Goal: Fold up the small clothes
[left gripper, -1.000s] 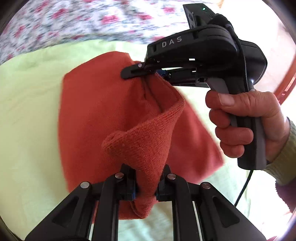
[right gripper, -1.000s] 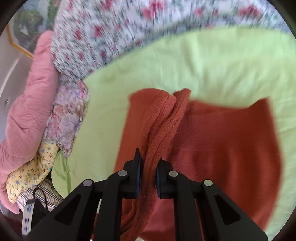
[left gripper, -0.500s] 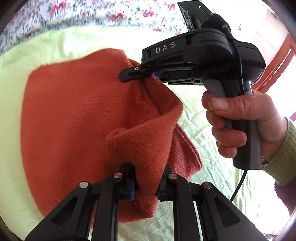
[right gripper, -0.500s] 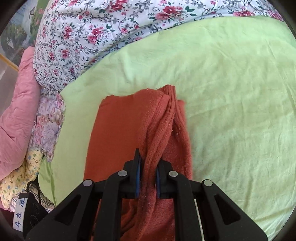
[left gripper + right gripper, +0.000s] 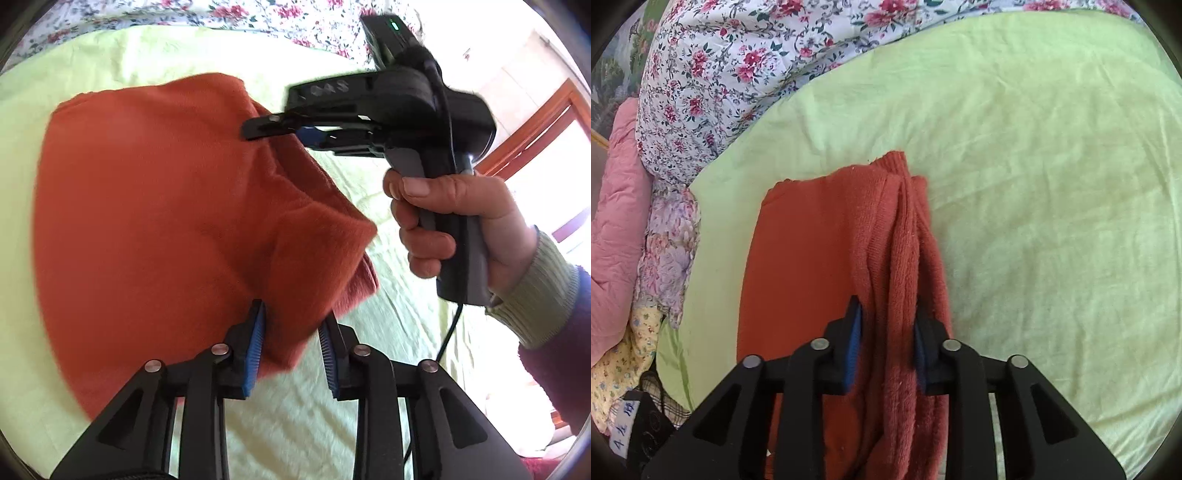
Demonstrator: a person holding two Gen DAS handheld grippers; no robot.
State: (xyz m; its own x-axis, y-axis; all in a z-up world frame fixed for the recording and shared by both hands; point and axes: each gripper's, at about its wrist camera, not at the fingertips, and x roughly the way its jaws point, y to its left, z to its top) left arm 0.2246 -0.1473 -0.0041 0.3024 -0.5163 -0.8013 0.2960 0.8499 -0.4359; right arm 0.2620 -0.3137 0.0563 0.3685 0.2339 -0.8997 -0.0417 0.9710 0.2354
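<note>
A rust-orange knitted garment [image 5: 147,206] lies folded over on a light green sheet [image 5: 303,424]. My left gripper [image 5: 291,347] has its jaws parted, with the garment's folded edge loose between the blue pads. My right gripper [image 5: 888,350] also stands parted, with the bunched fold [image 5: 905,258] lying between its pads. In the left wrist view the right gripper [image 5: 280,129] sits at the garment's far edge, held by a hand [image 5: 450,221].
A floral quilt [image 5: 738,66] lies along the far side of the green sheet [image 5: 1052,184]. A pink padded blanket [image 5: 613,229] and other patterned cloths [image 5: 665,258] are piled at the left. A wooden frame [image 5: 532,122] stands at the right.
Both grippers have opened and released the garment's fold. The folded-over part has come down onto the rest of the garment.
</note>
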